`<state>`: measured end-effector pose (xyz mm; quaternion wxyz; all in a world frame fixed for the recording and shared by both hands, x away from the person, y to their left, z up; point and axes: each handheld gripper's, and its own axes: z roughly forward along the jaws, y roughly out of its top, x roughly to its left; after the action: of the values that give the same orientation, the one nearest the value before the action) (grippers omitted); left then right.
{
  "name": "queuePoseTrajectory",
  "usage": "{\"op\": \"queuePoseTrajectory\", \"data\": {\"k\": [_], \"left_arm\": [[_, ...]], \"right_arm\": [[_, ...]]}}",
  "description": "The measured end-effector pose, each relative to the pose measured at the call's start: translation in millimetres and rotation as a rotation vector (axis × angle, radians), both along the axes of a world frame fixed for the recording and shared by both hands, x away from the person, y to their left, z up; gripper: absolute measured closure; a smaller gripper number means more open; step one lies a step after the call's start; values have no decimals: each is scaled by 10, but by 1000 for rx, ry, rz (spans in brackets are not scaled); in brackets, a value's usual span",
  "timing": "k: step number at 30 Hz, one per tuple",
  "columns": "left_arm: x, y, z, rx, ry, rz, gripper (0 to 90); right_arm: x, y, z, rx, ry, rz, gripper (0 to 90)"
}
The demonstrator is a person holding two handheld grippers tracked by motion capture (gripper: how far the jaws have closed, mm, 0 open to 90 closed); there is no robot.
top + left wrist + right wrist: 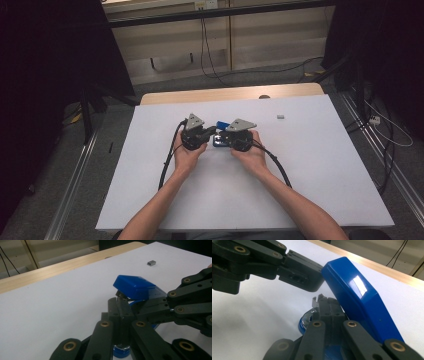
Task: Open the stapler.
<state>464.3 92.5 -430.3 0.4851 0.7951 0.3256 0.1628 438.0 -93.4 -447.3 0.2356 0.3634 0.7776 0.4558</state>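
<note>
Two grippers (212, 131) (221, 136) on blue stapler (359, 297)

Stapler (221, 131) on surface (310, 170) centre, between left tongs (209, 132) and right tongs (223, 139); small block (280, 117) far right, apart.

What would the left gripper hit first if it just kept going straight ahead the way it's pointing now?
Probably the blue stapler: its raised top sits right above and just beyond the left gripper tips, with the right gripper reaching in beside it. Depth is hard to judge, so contact may already exist.

One blue stapler (222, 125), one small grey block (280, 117).
</note>
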Motion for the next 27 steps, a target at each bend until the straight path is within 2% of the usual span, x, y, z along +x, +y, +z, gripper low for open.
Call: {"op": "queuePoseTrajectory", "data": {"k": [6, 11, 14, 17, 27], "left_arm": [[12, -30, -38, 6, 2, 1, 900], [51, -14, -99, 12, 22, 0, 900], [46, -26, -94, 24, 18, 0, 900], [54, -25, -96, 17, 24, 0, 900], [61, -28, -135, 56, 21, -13, 900]], "right_arm": [[0, -6, 7, 2, -5, -5, 900], [3, -5, 2, 3, -3, -4, 900], [5, -2, -6, -1, -2, -2, 900], [10, -6, -7, 0, -2, -4, 900], [7, -13, 10, 7, -9, -14, 900]]}}
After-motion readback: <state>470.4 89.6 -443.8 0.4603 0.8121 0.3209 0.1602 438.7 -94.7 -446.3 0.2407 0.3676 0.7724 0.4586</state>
